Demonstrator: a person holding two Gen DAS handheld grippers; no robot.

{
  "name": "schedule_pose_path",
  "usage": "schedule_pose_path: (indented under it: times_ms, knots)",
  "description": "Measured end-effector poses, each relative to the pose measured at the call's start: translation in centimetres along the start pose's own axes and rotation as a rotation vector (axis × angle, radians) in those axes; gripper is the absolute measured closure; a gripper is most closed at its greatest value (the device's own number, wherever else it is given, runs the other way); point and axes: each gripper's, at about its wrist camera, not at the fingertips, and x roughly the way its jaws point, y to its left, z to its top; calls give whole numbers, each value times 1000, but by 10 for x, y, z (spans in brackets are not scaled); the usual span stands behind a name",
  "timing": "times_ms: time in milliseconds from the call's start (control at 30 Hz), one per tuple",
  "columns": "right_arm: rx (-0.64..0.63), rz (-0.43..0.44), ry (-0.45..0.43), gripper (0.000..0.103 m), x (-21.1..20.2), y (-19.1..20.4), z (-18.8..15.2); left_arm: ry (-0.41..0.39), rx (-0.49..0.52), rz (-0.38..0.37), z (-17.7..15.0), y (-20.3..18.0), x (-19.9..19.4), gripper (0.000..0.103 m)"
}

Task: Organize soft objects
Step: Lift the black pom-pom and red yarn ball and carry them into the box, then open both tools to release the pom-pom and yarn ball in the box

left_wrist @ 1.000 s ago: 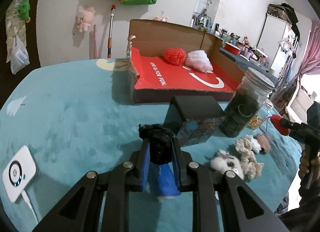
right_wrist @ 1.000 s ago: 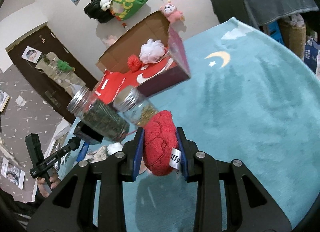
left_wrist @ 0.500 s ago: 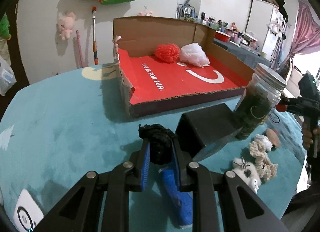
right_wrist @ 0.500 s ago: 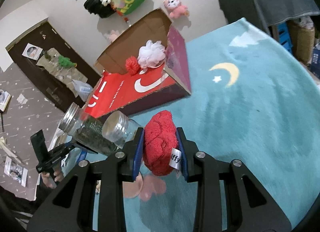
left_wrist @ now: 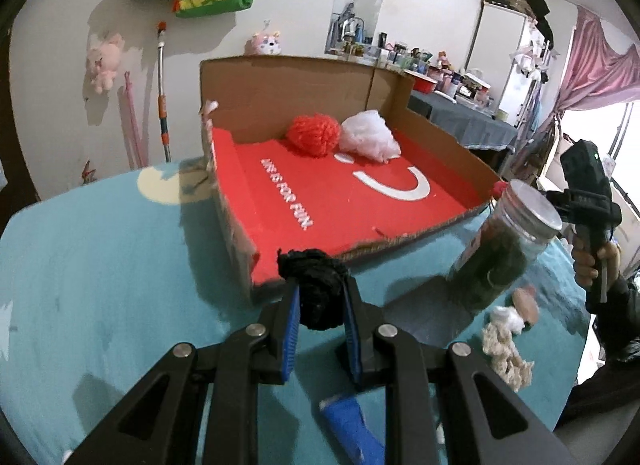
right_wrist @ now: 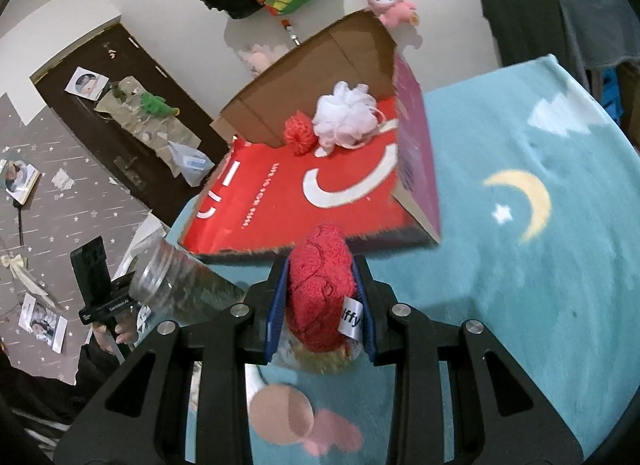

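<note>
My left gripper (left_wrist: 318, 297) is shut on a black yarn ball (left_wrist: 316, 289), held just before the near wall of the open cardboard box with a red floor (left_wrist: 320, 201). In the box lie a red yarn ball (left_wrist: 314, 137) and a white mesh puff (left_wrist: 370, 137). My right gripper (right_wrist: 322, 301) is shut on a red fluffy toy (right_wrist: 320, 289) with a white tag, held above the table near the box's (right_wrist: 304, 193) front edge. The red ball (right_wrist: 298, 133) and white puff (right_wrist: 346, 113) show there too.
A dark-filled glass jar (left_wrist: 508, 257) with a metal lid stands right of the box. A cream knitted piece (left_wrist: 506, 357), a white fluffy toy (left_wrist: 508, 317) and a blue object (left_wrist: 352, 425) lie on the teal tablecloth (left_wrist: 100, 273). A pink round pad (right_wrist: 284, 413) lies below my right gripper.
Both grippers have moved toward the box with their objects still held. The black block in front of the left gripper has dropped out of view.
</note>
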Motion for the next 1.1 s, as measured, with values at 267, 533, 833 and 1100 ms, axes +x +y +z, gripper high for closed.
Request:
schedule_pose_path:
  times_ms: [267, 533, 833, 1100]
  knots:
    - [-36, 16, -22, 73, 14, 14, 35, 14, 1, 8, 31, -1, 21, 82]
    - [-137, -188, 4, 73, 55, 32, 78, 98, -14, 60, 67, -8, 58, 81]
    - [-258, -446, 183, 73, 123, 34, 98, 228, 15, 141, 89, -8, 109, 81]
    - [-345, -598, 288, 73, 164, 31, 103, 304, 24, 218, 96, 3, 139, 81]
